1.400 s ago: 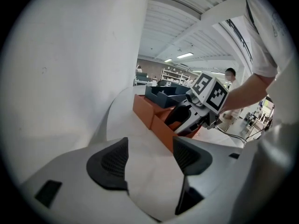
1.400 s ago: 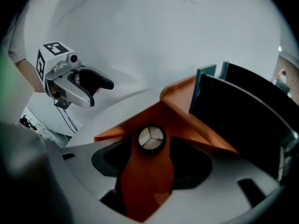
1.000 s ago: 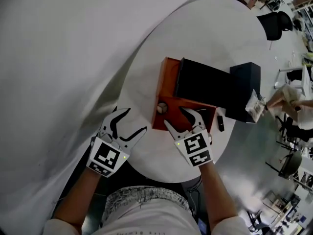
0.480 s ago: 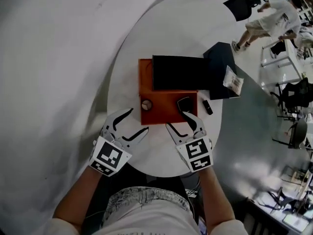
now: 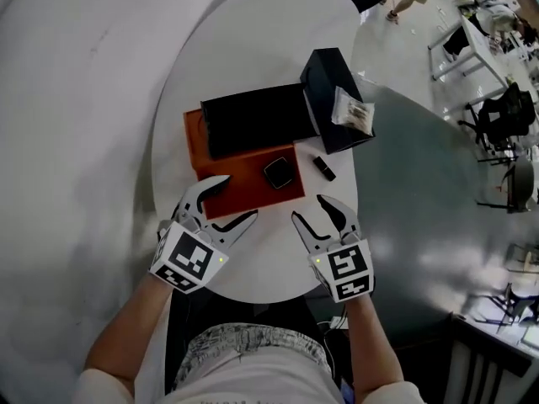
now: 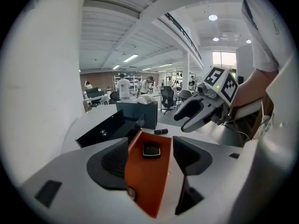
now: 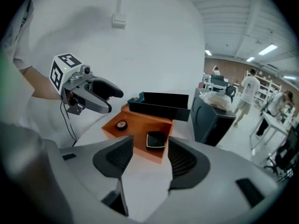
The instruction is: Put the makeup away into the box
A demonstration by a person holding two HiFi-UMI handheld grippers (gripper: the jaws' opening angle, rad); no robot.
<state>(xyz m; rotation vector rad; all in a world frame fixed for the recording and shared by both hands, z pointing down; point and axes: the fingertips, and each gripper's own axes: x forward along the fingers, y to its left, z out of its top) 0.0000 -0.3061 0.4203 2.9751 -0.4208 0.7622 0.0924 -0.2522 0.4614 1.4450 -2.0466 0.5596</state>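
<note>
**Both grippers wide, nothing gripped; makeup at the orange box**

Landmark: orange box [image 5: 240, 188], lying flat on the white table [image 5: 253, 23].

Arm pose: both bare forearms entered the head view from its lower edge, one on each side of the person's lap. Each gripper pointed away from the body and sloped down toward the table. The marker cubes faced up at the head camera.

Left gripper [image 5: 238, 199]: its fingers were spread wide. One tip lay over the box's near left corner, the other over bare table just short of the box. In the left gripper view that corner showed in the gap, and neither pad pressed on it.

Right gripper [image 5: 310, 209]: it was above bare table, just short of the box's near right corner. Its jaws had just been closing a little but were wide apart. Nothing stood between the pads.

Makeup:
- The square compact [image 5: 279, 172] lay on the box near its right edge.
- The round compact [image 7: 121, 124] also lay on the box, toward its left side.
- The small black tube [image 5: 324, 168] lay on the table just right of the box.

Other items: a black tray [image 5: 257, 120] lay across the box's far part. A dark upright case [image 5: 324, 74] stood beyond the box's far right corner, with a packet [image 5: 354, 112] on top.
</note>
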